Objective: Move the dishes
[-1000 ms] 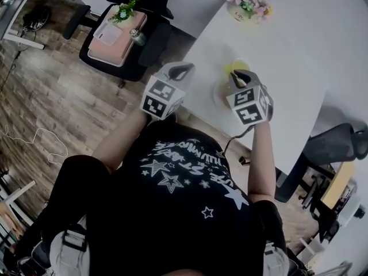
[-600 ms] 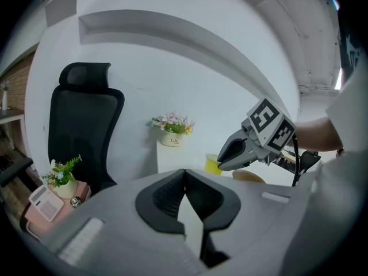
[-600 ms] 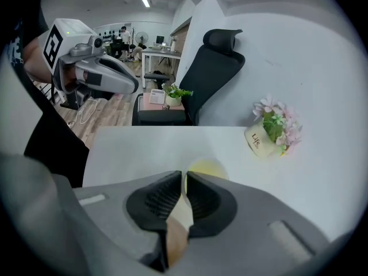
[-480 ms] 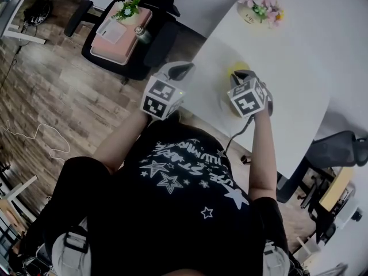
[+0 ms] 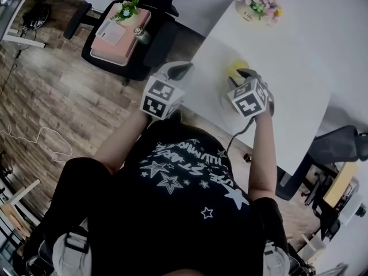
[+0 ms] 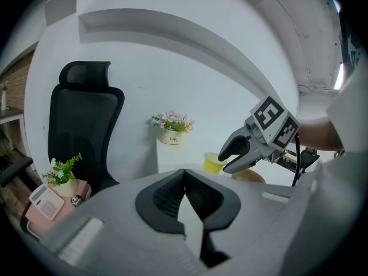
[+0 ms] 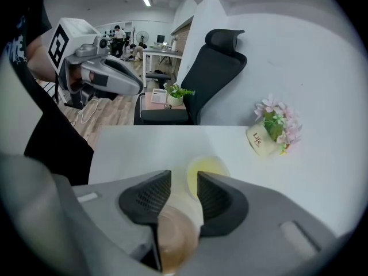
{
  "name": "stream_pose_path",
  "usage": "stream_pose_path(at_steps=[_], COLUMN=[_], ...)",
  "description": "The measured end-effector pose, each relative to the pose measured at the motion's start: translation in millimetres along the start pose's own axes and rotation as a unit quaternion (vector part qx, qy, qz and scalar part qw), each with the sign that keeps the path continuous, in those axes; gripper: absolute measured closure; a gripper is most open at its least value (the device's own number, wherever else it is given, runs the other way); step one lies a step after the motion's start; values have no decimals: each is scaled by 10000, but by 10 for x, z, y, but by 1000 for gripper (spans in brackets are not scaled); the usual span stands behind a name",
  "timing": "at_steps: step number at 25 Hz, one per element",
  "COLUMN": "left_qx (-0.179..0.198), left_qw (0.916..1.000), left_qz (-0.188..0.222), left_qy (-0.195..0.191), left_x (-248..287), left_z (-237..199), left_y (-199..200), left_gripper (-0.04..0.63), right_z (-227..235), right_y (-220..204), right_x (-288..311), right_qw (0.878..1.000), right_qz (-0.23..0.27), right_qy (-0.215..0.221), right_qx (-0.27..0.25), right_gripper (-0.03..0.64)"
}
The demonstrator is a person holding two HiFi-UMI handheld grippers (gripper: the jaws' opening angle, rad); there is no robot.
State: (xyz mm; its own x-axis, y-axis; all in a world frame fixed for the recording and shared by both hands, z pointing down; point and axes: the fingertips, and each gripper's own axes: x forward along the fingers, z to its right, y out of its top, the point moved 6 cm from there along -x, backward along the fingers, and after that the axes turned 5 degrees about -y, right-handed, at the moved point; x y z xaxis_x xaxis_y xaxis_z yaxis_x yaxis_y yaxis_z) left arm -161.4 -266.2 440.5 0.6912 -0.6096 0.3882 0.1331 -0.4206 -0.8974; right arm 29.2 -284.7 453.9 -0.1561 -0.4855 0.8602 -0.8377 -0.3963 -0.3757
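Yellow bowl (image 7: 210, 171) sits beyond brown dish (image 7: 175, 237), flowerpot (image 7: 260, 140) farther back.

Office — swivel chair (image 6: 86, 137), white desk (image 5: 299, 85)

My left gripper (image 5: 185, 69) sits with jaws pressed together, empty; my right gripper (image 5: 246, 73), at its 3 o'clock, has jaws apart.

The left gripper (image 6: 184, 177) and right gripper (image 7: 184, 180) have smooth, matt grey plastic shells, and their black pads (image 7: 150, 197) look finely ribbed. Under the right claw the brown dish (image 7: 175, 234) looks smooth with a soft sheen. Just beyond it the yellow cup (image 7: 202, 168) seems glossy plastic, on a matt white table (image 5: 299, 68).
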Motion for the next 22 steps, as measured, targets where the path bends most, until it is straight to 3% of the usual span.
stream_pose_path(at_steps=[10, 17, 22], left_qx=[144, 145, 153], left_qw=[9998, 9993, 9988], left_qz=[16, -148, -273], left_qy=[-146, -318, -371], left_x=[21, 48, 58], left_z=[179, 358, 380], left_y=[27, -86, -146], left_gripper=[584, 584, 584], right_z=[-174, -586, -706], right_y=[-246, -476, -545], right_x=[-465, -393, -260], right_qw=[9988, 9978, 9967], right_qz=[83, -244, -565], right_qy=[-249, 57, 36], right_qx=[407, 618, 582], right_gripper=[466, 465, 466])
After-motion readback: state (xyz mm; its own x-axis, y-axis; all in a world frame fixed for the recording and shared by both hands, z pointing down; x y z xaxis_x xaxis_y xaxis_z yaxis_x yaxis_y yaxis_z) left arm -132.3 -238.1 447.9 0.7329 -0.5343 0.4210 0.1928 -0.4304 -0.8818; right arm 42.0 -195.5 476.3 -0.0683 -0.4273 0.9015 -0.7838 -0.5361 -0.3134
